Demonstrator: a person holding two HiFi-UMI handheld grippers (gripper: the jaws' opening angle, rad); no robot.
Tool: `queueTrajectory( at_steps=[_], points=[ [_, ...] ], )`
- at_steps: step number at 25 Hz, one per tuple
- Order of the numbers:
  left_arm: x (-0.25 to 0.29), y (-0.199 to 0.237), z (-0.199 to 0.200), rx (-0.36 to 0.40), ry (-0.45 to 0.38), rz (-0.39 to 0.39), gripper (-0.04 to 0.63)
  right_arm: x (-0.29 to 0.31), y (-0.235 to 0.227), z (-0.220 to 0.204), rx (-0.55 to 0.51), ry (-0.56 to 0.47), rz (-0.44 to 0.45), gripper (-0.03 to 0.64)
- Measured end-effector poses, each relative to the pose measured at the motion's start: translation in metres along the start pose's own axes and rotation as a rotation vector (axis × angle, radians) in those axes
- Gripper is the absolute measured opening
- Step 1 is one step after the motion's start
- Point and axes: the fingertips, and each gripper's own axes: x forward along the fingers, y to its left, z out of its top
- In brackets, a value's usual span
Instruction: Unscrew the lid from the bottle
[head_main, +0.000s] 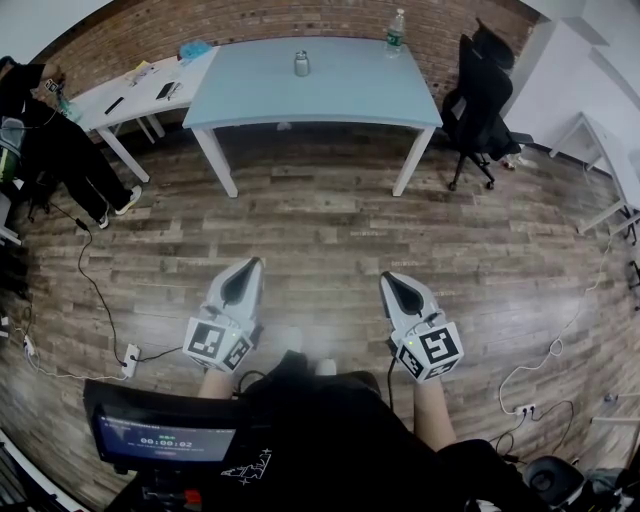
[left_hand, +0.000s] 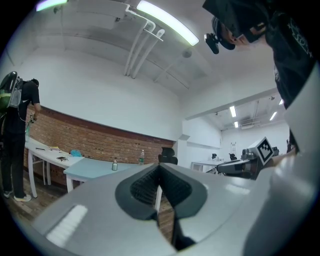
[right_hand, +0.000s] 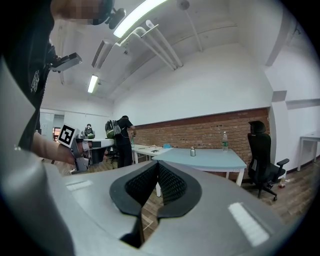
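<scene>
A small grey bottle with a lid (head_main: 301, 63) stands upright near the middle of the light blue table (head_main: 330, 95), far across the room. A clear water bottle (head_main: 396, 32) stands at the table's back right corner. My left gripper (head_main: 255, 263) and right gripper (head_main: 385, 277) are held side by side over the wooden floor, well short of the table, both shut and empty. In the left gripper view the pads (left_hand: 145, 187) meet, with the small bottle (left_hand: 115, 165) tiny beyond them. The right gripper view also shows the small bottle (right_hand: 193, 151) and the water bottle (right_hand: 224, 141).
A black office chair (head_main: 480, 95) stands right of the table. A white table (head_main: 125, 95) with small items stands to its left, and a person (head_main: 50, 145) in black beside that. Cables and a power strip (head_main: 130, 360) lie on the floor at left.
</scene>
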Motion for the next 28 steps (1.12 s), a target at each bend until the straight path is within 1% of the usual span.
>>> queueTrajectory(
  at_steps=[5, 12, 28],
  points=[
    [-0.003, 0.004, -0.004, -0.001, 0.001, -0.007, 0.0, 0.003, 0.004, -0.003, -0.001, -0.003, -0.005, 0.003],
    [0.016, 0.025, -0.002, -0.011, 0.016, -0.03, 0.0, 0.027, -0.001, 0.007, -0.003, 0.012, -0.017, 0.003],
    [0.056, 0.072, 0.001, -0.022, 0.016, -0.078, 0.0, 0.082, -0.012, 0.02, -0.006, 0.019, -0.042, 0.003]
  ],
)
